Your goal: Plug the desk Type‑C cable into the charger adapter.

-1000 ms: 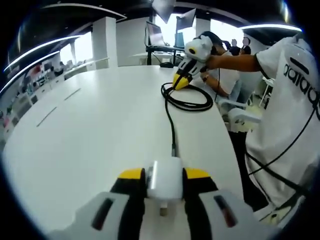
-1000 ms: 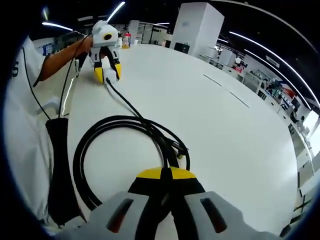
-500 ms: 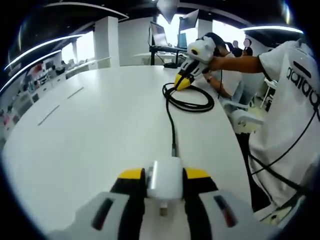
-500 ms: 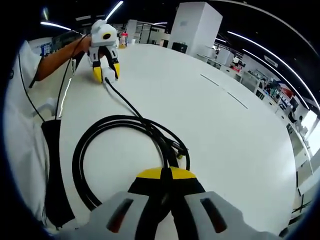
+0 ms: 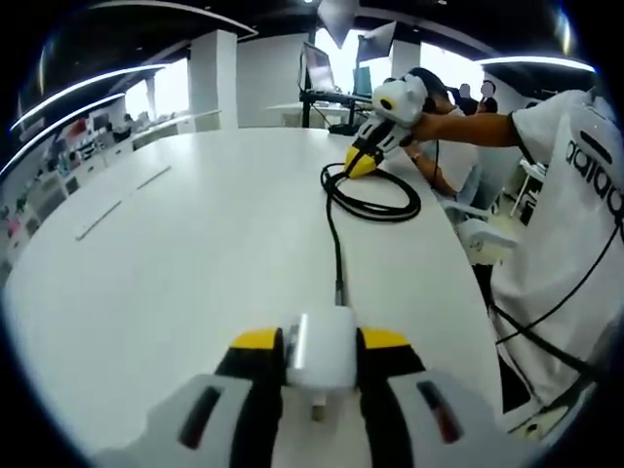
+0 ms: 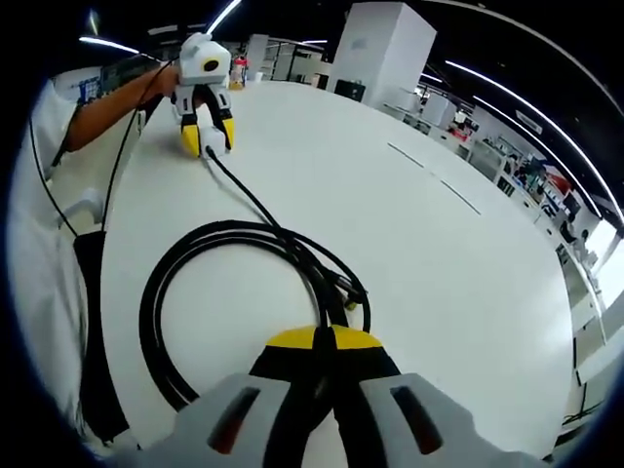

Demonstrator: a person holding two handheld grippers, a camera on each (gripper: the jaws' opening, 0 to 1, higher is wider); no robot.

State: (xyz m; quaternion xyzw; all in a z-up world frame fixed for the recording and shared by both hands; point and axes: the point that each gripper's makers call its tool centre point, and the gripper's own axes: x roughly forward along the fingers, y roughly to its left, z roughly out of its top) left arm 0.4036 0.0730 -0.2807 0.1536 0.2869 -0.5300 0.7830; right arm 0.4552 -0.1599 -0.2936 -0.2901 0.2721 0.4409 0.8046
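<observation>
Left tool point(image 5: 322, 343) clamps charger adapter point(image 5: 321, 357); right tool point(image 6: 323, 343) pinches cable point(image 6: 244, 263) coil; table point(image 5: 185, 253) bare leftward.

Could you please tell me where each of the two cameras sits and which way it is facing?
Left gripper view: rides the left hand-held gripper, shut on the white charger adapter, facing along the cable to the right hand-held gripper; arm and shirt at right.
Right gripper view: rides the right hand-held gripper, shut on the coil, facing back; arm at left.
Shared: white table, cable, both grippers.

Cable point(image 5: 336, 229) lies on table point(image 5: 175, 253), plugged into adapter point(image 5: 320, 353).
</observation>
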